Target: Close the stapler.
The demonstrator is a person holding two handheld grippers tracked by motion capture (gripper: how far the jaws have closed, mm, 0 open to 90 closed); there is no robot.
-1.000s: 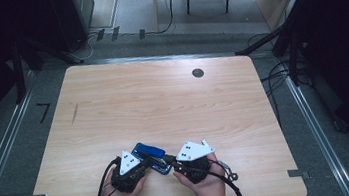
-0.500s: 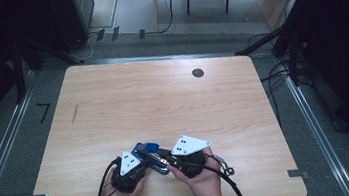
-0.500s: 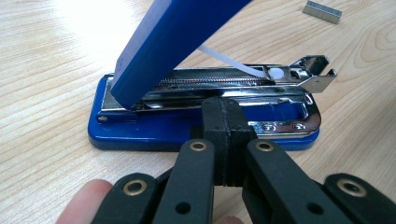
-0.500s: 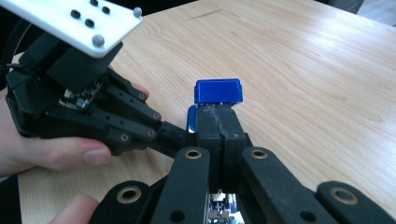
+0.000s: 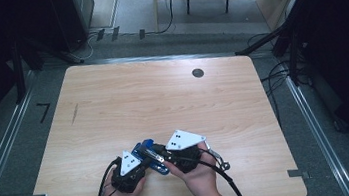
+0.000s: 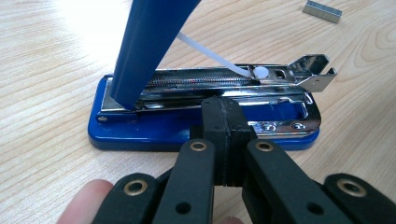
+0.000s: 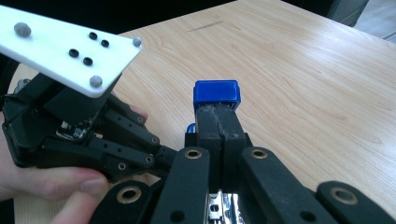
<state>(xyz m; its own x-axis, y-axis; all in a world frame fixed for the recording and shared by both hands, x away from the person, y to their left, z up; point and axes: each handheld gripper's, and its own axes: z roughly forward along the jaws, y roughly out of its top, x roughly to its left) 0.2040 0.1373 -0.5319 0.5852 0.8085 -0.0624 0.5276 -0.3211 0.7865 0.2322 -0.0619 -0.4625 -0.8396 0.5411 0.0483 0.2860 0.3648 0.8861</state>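
A blue stapler (image 5: 150,157) lies near the table's front edge with its blue top cover (image 6: 149,46) swung up off the chrome magazine (image 6: 233,81). My left gripper (image 6: 223,109) is shut, and its closed tips rest against the stapler's base beside the magazine. My right gripper (image 7: 217,116) is also shut with nothing between the jaws. Its tips sit just under the raised end of the blue cover (image 7: 217,91). In the high view the left gripper (image 5: 140,161) and the right gripper (image 5: 163,154) meet over the stapler. A hand holds each.
A short strip of staples (image 6: 322,11) lies on the wood beyond the stapler. The table (image 5: 163,104) has a round black grommet (image 5: 198,73) at the back and a dark mark (image 5: 74,114) at the left. Cables trail off the front edge.
The right gripper has risen and shifted a little left over the stapler, its white plate tilting. The stapler's blue cover has come up with it. The left gripper has stayed put.
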